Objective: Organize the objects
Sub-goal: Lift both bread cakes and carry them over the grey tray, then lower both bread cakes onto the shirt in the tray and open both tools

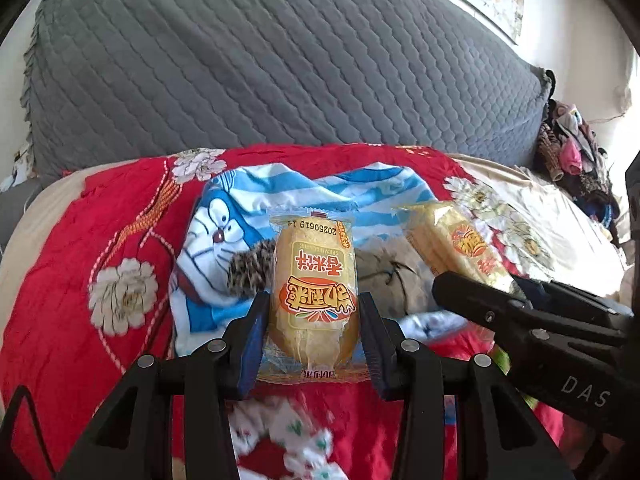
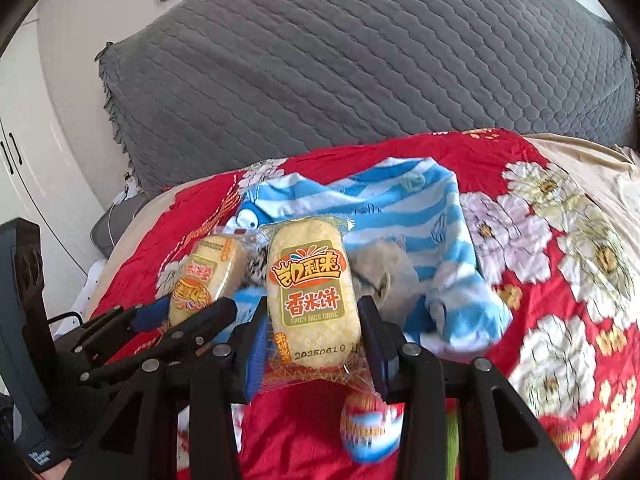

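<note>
A rice cake packet (image 1: 314,292) was pinched across its width in the left gripper (image 1: 314,344), frame centre, above the red bedspread (image 1: 80,320). A second rice cake packet (image 2: 310,292) was clamped likewise in the right gripper (image 2: 314,344). Both were judged light, crinkly-slippery and brittle inside; side grips at mid-body were judged best, with gentle pressure.

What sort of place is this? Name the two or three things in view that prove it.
Most likely a bedroom. A red floral quilt covers what looks like a bed, a grey quilted headboard cover rises behind it, and a white cupboard door stands at the side.
</note>
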Demonstrator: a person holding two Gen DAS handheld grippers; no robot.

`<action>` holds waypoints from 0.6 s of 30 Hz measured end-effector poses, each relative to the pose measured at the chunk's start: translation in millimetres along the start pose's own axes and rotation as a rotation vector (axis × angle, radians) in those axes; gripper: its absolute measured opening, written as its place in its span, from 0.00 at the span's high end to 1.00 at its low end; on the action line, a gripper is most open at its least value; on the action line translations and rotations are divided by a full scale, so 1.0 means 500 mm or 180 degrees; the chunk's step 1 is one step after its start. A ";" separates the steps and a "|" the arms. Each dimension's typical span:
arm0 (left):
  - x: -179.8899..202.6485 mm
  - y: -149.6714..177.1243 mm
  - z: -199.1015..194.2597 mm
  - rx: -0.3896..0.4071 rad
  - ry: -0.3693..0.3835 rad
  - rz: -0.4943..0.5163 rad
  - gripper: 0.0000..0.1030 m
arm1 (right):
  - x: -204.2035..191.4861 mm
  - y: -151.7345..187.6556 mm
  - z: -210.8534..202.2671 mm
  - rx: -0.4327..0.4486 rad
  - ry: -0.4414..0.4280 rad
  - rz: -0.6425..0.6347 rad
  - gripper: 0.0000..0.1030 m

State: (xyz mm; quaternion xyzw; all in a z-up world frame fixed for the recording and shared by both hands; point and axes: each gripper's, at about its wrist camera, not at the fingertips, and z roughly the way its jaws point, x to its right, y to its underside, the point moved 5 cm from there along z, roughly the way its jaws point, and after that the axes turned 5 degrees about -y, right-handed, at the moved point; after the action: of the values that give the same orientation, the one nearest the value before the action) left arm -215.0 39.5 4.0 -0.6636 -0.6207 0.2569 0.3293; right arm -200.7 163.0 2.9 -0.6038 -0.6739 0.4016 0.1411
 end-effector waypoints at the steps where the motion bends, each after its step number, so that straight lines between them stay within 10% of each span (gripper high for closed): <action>1: -0.001 -0.006 0.008 0.0007 -0.0011 0.0004 0.56 | 0.004 -0.011 0.011 0.0012 0.0004 -0.0012 0.59; 18: -0.018 -0.067 0.130 -0.0038 -0.0144 0.0068 0.56 | 0.064 -0.088 0.137 -0.0095 0.0124 -0.0049 0.59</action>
State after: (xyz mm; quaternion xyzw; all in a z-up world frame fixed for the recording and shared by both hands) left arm -286.3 38.8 -13.6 -0.6662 -0.6223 0.2716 0.3084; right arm -285.0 169.5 -18.8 -0.6084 -0.6815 0.3786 0.1484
